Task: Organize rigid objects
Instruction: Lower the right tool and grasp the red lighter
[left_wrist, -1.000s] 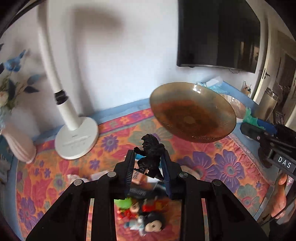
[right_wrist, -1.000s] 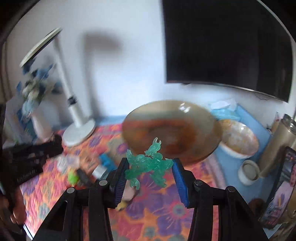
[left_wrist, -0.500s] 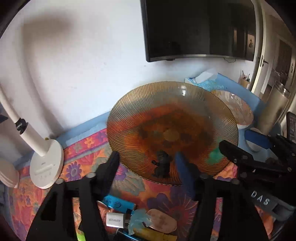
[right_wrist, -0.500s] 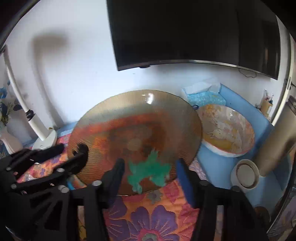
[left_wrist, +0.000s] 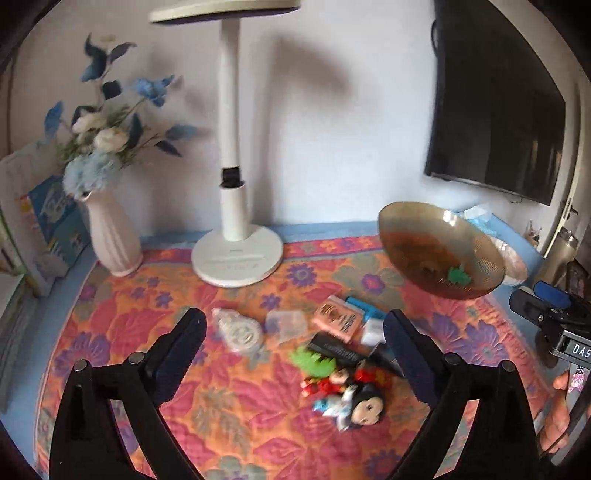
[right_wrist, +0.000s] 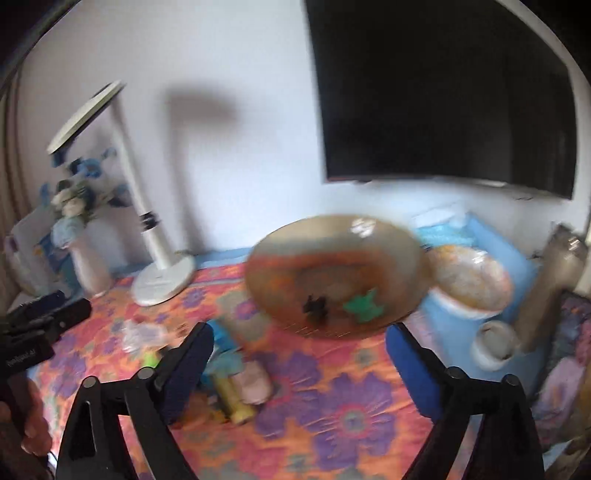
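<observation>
The amber glass bowl (left_wrist: 417, 236) (right_wrist: 332, 251) stands on the flowered mat, back right. A black figure (right_wrist: 316, 308) and a green figure (right_wrist: 364, 304) (left_wrist: 459, 275) lie inside it. My left gripper (left_wrist: 295, 354) hovers over the mat left of the bowl; its jaws are opening, with nothing between them. Just beyond it lie a black-haired doll (left_wrist: 364, 406), a red figure (left_wrist: 332, 380), a green toy (left_wrist: 314, 360) and a pink card (left_wrist: 336, 317). My right gripper (right_wrist: 299, 365) sits in front of the bowl, jaws opening and empty.
A white lamp base (left_wrist: 238, 260) and a vase of flowers (left_wrist: 112, 240) stand at the back left. Right of the amber bowl are a patterned bowl (right_wrist: 469, 277), a white cup (right_wrist: 495, 343) and a metal tumbler (right_wrist: 554, 280). A television hangs on the wall.
Both grippers let their figures go into the amber bowl and opened wide. The left one swung back left over the pile of toys; the right one drew back slightly.
</observation>
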